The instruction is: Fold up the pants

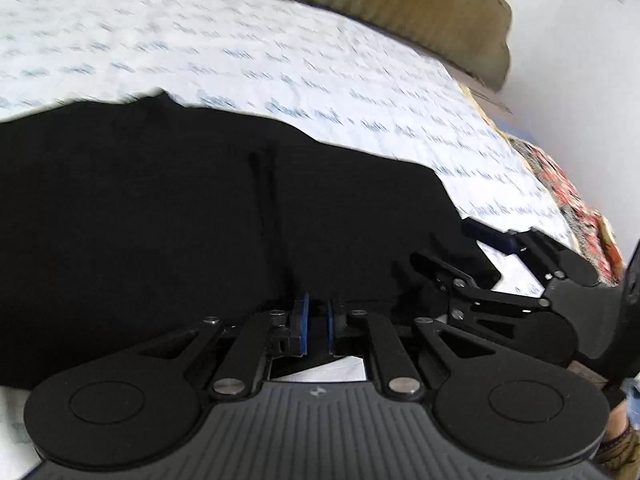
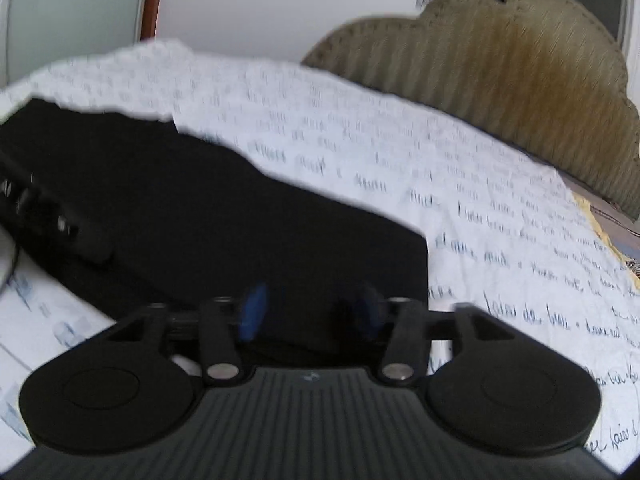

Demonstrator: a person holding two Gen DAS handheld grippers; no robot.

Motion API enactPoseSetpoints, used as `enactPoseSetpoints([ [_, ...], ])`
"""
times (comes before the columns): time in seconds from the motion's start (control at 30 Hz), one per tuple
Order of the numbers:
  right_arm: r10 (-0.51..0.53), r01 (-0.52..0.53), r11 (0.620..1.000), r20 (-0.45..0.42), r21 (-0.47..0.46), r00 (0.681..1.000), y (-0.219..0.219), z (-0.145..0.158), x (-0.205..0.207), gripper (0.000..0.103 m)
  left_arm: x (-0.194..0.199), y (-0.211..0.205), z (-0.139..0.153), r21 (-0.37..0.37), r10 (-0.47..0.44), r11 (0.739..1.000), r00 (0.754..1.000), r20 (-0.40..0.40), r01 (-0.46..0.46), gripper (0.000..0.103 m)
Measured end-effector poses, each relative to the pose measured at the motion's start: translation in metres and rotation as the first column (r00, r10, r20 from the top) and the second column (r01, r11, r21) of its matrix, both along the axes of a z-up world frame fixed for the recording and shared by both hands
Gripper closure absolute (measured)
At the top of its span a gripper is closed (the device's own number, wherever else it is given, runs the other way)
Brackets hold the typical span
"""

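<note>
Fingers pinch black pants beside quilted headboard.

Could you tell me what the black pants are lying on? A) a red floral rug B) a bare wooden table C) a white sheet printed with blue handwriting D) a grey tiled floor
C: the pants lie on a white sheet covered in blue script.
</note>
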State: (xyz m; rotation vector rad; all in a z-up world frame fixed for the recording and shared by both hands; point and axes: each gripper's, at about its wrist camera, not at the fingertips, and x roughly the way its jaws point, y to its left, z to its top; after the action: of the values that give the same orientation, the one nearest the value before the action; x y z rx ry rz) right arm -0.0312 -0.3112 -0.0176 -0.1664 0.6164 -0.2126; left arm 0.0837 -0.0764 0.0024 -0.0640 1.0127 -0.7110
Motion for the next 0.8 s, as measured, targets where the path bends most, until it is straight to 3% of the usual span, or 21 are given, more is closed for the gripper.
enactPoseSetpoints([
  [0.17,0.106,-0.108,0.992,-0.025,-0.065,0.994,0.043,-0.005,0.031,0.038,0.0,0.033,0.007,0.049,0.084,0.995,0.994,0.073,-0.088,0.093],
  [0.27,0.131,-0.146,0.979,-0.109,-0.142,0.985,0.067,-0.022,0.046,0.038,0.009,0.051,-0.005,0.092,0.102,0.99,0.995,0.022,-0.103,0.089],
  [0.33,0.119,-0.136,0.973,-0.099,-0.187,0.988,0.077,-0.021,0.045,0.037,0.009,0.066,-0.008,0.042,0.109,0.993,0.994,-0.005,-0.109,0.089],
  [0.4,0.092,-0.104,0.978,-0.074,-0.18,0.993,0.079,-0.014,0.043,0.031,0.008,0.078,-0.006,0.0,0.126,0.992,0.992,-0.017,-0.126,0.089],
  [0.47,0.07,-0.073,0.981,-0.023,-0.179,0.997,0.084,-0.005,0.038,0.01,0.009,0.091,-0.002,-0.033,0.151,0.988,0.988,-0.007,-0.151,0.088],
  [0.57,0.078,-0.07,0.985,0.045,-0.161,0.996,0.096,0.009,0.033,0.0,0.006,0.107,0.006,-0.036,0.191,0.981,0.98,0.049,-0.189,0.088],
  [0.63,0.082,-0.074,0.991,0.071,-0.115,0.994,0.104,0.013,0.034,0.0,0.002,0.118,0.013,-0.025,0.222,0.975,0.97,0.099,-0.221,0.085],
  [0.7,0.071,-0.069,0.997,0.079,-0.037,0.994,0.11,0.014,0.04,0.0,-0.002,0.129,0.019,-0.011,0.253,0.967,0.957,0.14,-0.254,0.064],
  [0.73,0.064,-0.064,0.998,0.08,0.006,0.995,0.111,0.016,0.042,0.0,-0.003,0.135,0.021,-0.003,0.273,0.961,0.948,0.162,-0.276,0.034],
  [0.77,0.053,-0.057,0.997,0.082,0.05,0.995,0.11,0.015,0.045,0.0,-0.006,0.141,0.023,0.002,0.3,0.952,0.935,0.188,-0.306,0.011],
  [0.8,0.036,-0.043,0.995,0.086,0.086,0.996,0.108,0.015,0.049,0.0,-0.008,0.148,0.025,0.002,0.336,0.939,0.916,0.221,-0.345,0.008],
])
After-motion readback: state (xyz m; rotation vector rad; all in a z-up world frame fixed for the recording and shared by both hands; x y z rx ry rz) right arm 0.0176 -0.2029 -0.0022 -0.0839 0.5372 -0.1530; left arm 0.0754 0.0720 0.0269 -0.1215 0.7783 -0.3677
